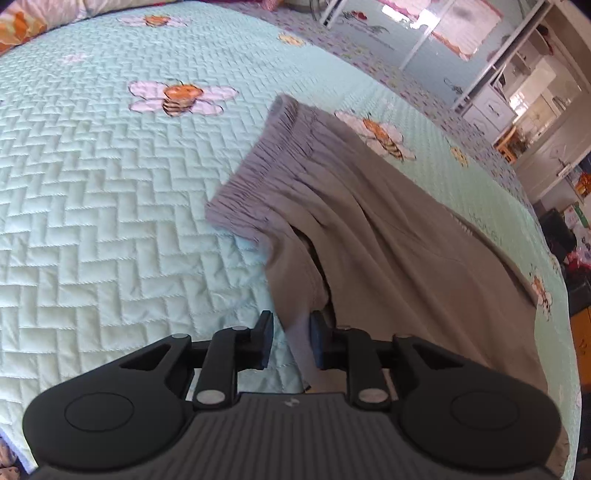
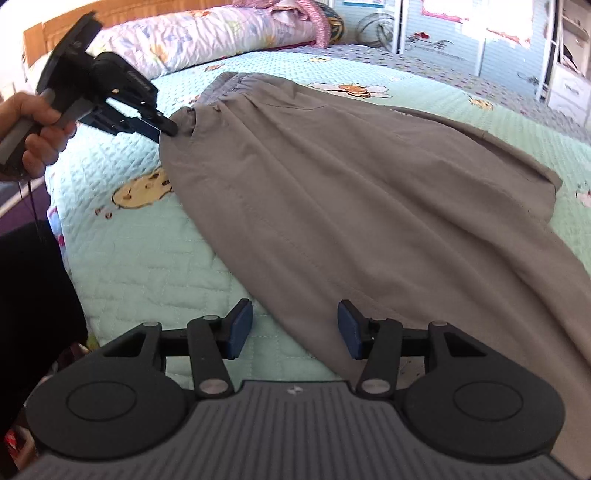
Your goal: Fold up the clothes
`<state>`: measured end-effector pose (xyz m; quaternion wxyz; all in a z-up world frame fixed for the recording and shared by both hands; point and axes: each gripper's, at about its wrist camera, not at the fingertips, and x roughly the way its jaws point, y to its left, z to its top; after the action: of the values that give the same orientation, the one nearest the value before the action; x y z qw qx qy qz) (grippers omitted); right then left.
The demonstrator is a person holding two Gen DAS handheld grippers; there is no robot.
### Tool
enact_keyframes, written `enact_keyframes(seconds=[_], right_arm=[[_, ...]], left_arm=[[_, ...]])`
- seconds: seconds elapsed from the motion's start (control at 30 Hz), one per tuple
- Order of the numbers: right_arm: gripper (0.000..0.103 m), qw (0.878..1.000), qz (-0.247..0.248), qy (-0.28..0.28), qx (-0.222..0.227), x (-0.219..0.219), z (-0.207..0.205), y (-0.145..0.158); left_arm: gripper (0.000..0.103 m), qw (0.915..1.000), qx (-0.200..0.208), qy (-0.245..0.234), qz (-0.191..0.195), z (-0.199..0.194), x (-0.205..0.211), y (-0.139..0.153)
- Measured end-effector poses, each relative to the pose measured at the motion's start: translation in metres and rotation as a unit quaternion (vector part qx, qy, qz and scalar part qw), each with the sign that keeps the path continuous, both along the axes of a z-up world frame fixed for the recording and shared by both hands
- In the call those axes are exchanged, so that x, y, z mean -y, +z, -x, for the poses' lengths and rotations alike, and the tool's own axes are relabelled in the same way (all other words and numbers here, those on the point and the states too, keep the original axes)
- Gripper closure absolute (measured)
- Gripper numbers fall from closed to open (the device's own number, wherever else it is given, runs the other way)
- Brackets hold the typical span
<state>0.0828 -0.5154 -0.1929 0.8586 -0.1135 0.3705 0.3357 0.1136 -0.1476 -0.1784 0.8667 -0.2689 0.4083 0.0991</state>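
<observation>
Grey trousers (image 1: 388, 240) (image 2: 332, 177) lie spread on the bed, with the gathered elastic waistband (image 1: 258, 166) at the far end. My left gripper (image 1: 291, 339) straddles the trousers' side edge below the waistband. The cloth touches the right pad, and a narrow gap shows at the left pad. In the right wrist view the left gripper (image 2: 168, 129), held by a hand (image 2: 40, 125), has its tips at that bunched edge. My right gripper (image 2: 295, 328) stands open over the near edge of a trouser leg, and its pads are clear of the cloth.
The bed has a mint quilted bedspread (image 1: 92, 203) (image 2: 147, 258) with bee patterns. Pillows and a rolled quilt (image 2: 207, 33) lie at the headboard. White shelves and drawers (image 1: 517, 92) stand beyond the bed's far side. A dark sleeve (image 2: 33, 295) is at the left.
</observation>
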Motion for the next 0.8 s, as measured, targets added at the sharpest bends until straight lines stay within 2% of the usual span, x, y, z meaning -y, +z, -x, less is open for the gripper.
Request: enact_keyframes(seconds=[0.03,0.1,0.2,0.3,0.4,0.47,0.5,0.53,0.57,0.7,0.8], right_arm=[[0.05,1.0,-0.002,0.004,0.001,-0.001,0.003,0.0],[0.05,1.0,-0.006,0.011,0.002,-0.003,0.008,-0.001],[0.05,1.0,-0.012,0.008,0.006,-0.003,0.012,-0.002],[0.05,0.999,-0.044,-0.01,-0.015,0.004,0.008,-0.001],[0.05,0.996,-0.079,-0.03,-0.034,0.014,0.007,0.003],[0.05,0.991,-0.112,-0.059,-0.045,0.029,0.01,0.006],[0.05,0.987,-0.13,-0.077,-0.049,0.038,0.011,0.007],[0.05,0.983,-0.146,-0.102,-0.053,0.05,0.013,0.008],[0.05,0.977,-0.162,-0.126,-0.056,0.063,0.015,0.009],[0.05,0.949,-0.208,-0.234,-0.046,0.125,0.032,0.016],[0.049,0.917,-0.236,-0.321,-0.018,0.181,0.05,0.025]], left_arm=[[0.071,1.0,0.003,0.008,0.001,0.002,-0.001,0.003],[0.059,0.9997,0.017,0.018,0.009,0.004,-0.005,0.008],[0.045,0.9993,0.016,0.032,0.007,-0.005,-0.01,0.008],[0.045,0.9987,-0.001,0.049,0.015,-0.022,-0.02,-0.006],[0.045,0.9948,-0.01,0.081,0.062,-0.031,-0.033,-0.026],[0.046,0.9932,0.007,0.089,0.075,-0.033,-0.035,-0.03],[0.055,0.9933,0.011,0.088,0.074,-0.035,-0.035,-0.029],[0.065,0.9938,0.011,0.086,0.069,-0.037,-0.033,-0.027],[0.089,0.9943,0.011,0.084,0.065,-0.039,-0.032,-0.025],[0.092,0.9895,0.007,0.143,0.022,-0.03,-0.04,-0.01],[0.092,0.9891,0.007,0.147,-0.012,-0.025,-0.049,0.001]])
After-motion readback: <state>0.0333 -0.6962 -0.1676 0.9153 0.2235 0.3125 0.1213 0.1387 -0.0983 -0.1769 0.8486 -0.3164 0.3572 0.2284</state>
